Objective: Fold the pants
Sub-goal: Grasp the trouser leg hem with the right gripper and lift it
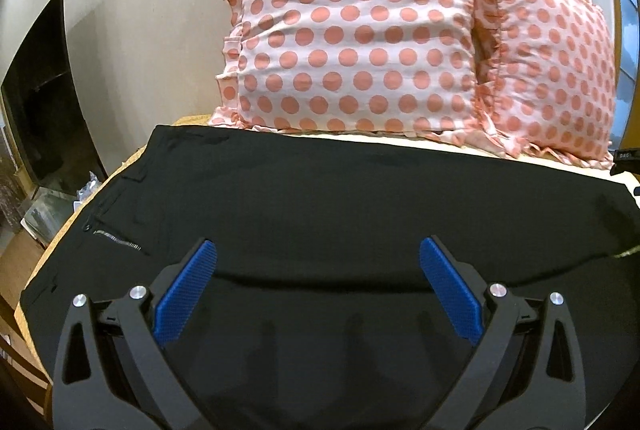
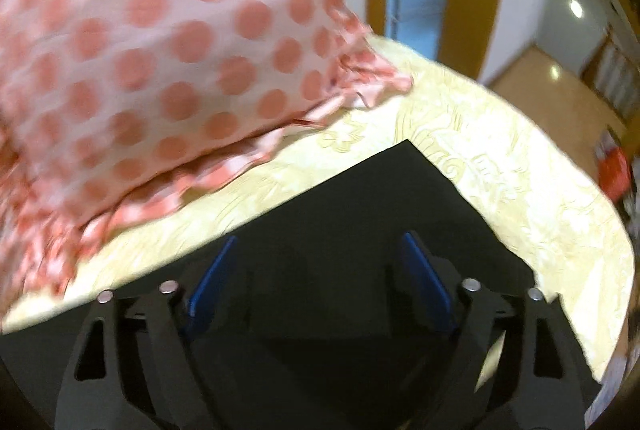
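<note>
Cream bed [image 2: 500, 157] with dotted pillows [image 1: 352, 29] at its head carries the pants [image 1: 320, 197] spread flat near its edge, both grippers, left [image 1: 318, 250] and right [image 2: 318, 246], released above them, so the next move probably calls for gripping an end to fold.

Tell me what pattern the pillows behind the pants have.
Salmon-pink polka dots on pale pink, with ruffled edges; the pillows show best in the left wrist view.

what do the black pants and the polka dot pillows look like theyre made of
Pants: matte black woven cloth, probably a suiting blend; it lies smooth with no sheen, with a metal zip by the waist. Pillows: thin, light cotton-like fabric, softly wrinkled, with ruffled edges.
</note>
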`<state>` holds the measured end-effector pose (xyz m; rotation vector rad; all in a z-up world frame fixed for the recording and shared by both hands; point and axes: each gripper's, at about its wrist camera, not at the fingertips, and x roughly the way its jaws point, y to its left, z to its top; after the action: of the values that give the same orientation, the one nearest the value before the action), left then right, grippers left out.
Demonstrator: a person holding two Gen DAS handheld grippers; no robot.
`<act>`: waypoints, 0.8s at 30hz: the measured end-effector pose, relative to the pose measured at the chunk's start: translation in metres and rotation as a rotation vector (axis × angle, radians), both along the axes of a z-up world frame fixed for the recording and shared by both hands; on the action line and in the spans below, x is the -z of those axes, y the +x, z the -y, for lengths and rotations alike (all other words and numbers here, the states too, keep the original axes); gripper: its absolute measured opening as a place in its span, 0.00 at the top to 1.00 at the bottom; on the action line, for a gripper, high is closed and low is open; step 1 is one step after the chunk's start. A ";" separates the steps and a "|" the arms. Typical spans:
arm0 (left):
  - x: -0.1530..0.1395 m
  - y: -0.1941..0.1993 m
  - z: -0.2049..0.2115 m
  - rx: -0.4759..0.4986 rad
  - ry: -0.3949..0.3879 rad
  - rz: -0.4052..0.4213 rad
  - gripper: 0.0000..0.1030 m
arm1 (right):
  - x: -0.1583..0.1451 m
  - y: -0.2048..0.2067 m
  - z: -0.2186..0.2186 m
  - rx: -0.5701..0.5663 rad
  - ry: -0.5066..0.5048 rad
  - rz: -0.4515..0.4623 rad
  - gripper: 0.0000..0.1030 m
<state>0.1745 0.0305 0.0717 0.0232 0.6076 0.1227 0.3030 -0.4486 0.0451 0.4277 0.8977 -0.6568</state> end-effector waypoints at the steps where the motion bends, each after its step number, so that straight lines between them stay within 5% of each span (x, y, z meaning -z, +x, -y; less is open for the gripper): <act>1: 0.002 0.005 -0.001 -0.001 -0.002 0.000 0.02 | 0.005 0.007 0.006 0.025 0.012 -0.011 0.24; 7: 0.012 0.015 -0.003 0.011 0.010 0.001 0.02 | 0.028 0.040 0.034 0.170 0.079 -0.052 0.25; 12: 0.014 0.018 -0.005 0.035 -0.019 -0.008 0.02 | 0.036 0.060 0.040 0.195 0.011 -0.112 0.30; 15: 0.015 0.019 -0.008 0.034 -0.037 -0.014 0.02 | 0.038 0.056 0.038 0.179 -0.036 -0.111 0.47; 17: 0.015 0.020 -0.009 0.031 -0.046 -0.017 0.02 | 0.037 0.044 0.043 0.169 -0.033 -0.083 0.68; 22: 0.015 0.018 -0.009 0.020 -0.049 -0.007 0.02 | 0.034 0.008 0.060 0.107 0.117 0.068 0.95; 24: 0.014 0.016 -0.009 0.016 -0.044 -0.004 0.02 | 0.029 -0.009 0.059 0.093 0.153 0.133 0.96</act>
<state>0.1900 0.0391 0.0580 -0.0139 0.6136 0.0943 0.2943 -0.5078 0.0158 0.6460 0.8074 -0.6388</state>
